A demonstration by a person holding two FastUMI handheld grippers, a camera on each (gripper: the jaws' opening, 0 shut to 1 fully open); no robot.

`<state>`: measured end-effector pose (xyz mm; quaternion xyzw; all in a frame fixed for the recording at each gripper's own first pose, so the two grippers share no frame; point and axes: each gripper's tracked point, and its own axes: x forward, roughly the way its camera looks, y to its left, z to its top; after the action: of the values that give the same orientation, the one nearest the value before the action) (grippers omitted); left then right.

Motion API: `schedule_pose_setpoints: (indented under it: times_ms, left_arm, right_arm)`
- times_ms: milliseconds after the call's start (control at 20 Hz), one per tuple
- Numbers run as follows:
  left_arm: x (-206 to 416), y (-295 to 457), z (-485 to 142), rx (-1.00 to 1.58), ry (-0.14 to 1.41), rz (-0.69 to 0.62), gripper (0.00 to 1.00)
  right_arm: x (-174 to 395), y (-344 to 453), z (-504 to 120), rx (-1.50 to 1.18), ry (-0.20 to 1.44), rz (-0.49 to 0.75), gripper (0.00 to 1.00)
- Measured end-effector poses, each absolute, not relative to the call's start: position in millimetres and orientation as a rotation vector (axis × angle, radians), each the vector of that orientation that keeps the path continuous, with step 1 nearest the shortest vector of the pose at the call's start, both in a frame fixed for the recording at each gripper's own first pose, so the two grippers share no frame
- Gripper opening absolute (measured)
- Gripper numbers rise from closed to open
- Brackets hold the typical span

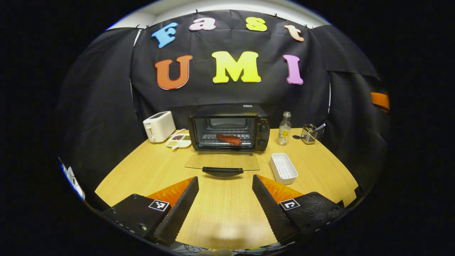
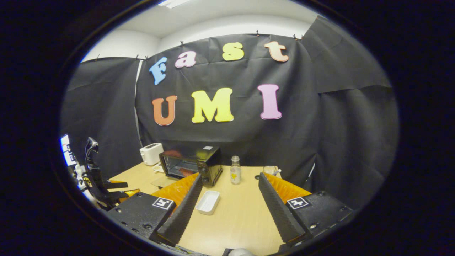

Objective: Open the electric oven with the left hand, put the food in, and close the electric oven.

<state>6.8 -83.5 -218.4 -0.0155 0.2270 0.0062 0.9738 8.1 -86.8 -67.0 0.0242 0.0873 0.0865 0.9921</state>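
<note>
On the wooden table [image 1: 227,213], the electric oven [image 1: 229,128] stands with its glass door [image 1: 222,161] folded flat toward the left gripper [image 1: 225,202], whose jaws are spread wide with nothing between them. Inside, the food [image 1: 228,139] lies on the rack. A toaster [image 1: 159,126] and divided dish [image 1: 178,140] sit left; a bottle [image 1: 284,129] and white tray [image 1: 283,168] sit right. The right gripper [image 2: 231,206] hovers released, near the white tray.

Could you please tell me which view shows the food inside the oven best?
The left gripper view: it looks straight into the open oven, where the food lies on the rack. The right gripper view sees the oven at an angle, with the food just a small reddish patch.
</note>
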Motion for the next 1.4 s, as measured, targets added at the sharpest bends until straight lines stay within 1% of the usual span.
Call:
schedule_pose_setpoints:
  times_ms: [50, 100, 350, 500, 700, 950, 1250, 1300, 1350, 1400]
  left_arm:
    - [17.1, -82.6, -229.3, -0.031, 0.473, 0.000, 0.97]
    - [27.6, -81.8, -240.0, -0.034, 0.487, -0.011, 0.97]
    - [86.2, -73.6, -287.4, -0.047, 0.524, -0.081, 0.97]
    - [111.7, -72.6, -317.9, -0.051, 0.561, -0.110, 0.97]
    - [128.2, -74.5, -345.4, -0.018, 0.596, -0.134, 0.97]
    - [146.0, -68.1, -348.4, -0.006, 0.577, -0.109, 0.97]
    - [157.4, -61.4, -339.5, 0.008, 0.565, -0.099, 0.97]
    - [153.4, -66.2, -340.0, -0.009, 0.571, -0.111, 1.00]
    - [150.7, -71.4, -338.7, -0.005, 0.566, -0.123, 0.96]
    - [148.7, -73.1, -339.0, 0.014, 0.556, -0.129, 0.96]
  right_arm:
    - [10.1, -87.6, -67.5, 0.049, 0.182, 0.155, 0.96]
    - [14.3, -89.6, -67.2, 0.043, 0.192, 0.125, 1.00]
    - [31.7, -76.5, -53.1, -0.010, 0.212, -0.007, 1.00]
    - [36.5, -56.8, -46.3, -0.019, 0.222, -0.046, 1.00]
    - [36.4, -43.6, -40.0, -0.041, 0.229, -0.074, 1.00]
    - [39.1, -49.4, -33.9, -0.061, 0.230, -0.104, 1.00]
    - [43.3, -47.1, -40.1, -0.026, 0.236, -0.096, 1.00]
    - [43.6, -45.4, -42.9, -0.017, 0.241, -0.093, 1.00]
    - [42.9, -45.2, -44.6, -0.012, 0.245, -0.092, 1.00]
    - [41.9, -45.3, -45.6, -0.012, 0.248, -0.093, 1.00]
